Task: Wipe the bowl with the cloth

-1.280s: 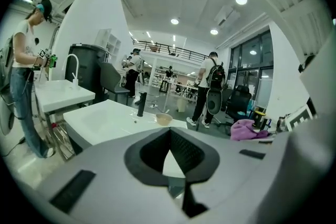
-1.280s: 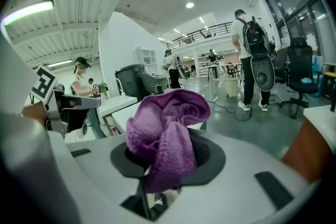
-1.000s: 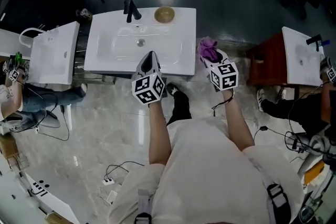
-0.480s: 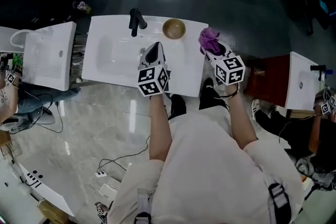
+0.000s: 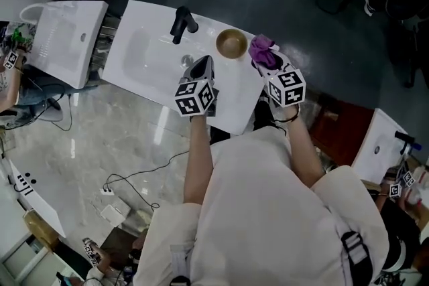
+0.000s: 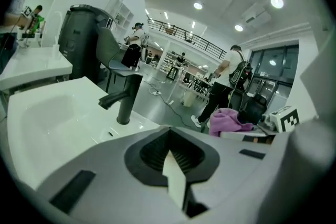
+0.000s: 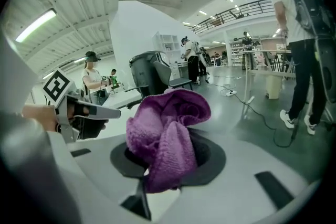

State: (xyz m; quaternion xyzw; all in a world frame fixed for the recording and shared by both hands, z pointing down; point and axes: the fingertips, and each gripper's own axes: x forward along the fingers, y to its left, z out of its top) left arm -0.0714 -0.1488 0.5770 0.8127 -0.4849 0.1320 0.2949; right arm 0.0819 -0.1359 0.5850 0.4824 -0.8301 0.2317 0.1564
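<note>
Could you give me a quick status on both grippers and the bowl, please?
Right gripper shut on purple cloth, beside bowl. Left gripper shut, empty. Nothing between cloth and bowl.

Brown bowl [image 5: 232,43] upright on sink ledge [image 5: 234,94]. Purple cloth [image 7: 165,128] bunched in right claw [image 7: 157,176], just beside bowl.

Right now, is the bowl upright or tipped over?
Upright: the head view shows the bowl with its round open mouth facing up on the sink.
</note>
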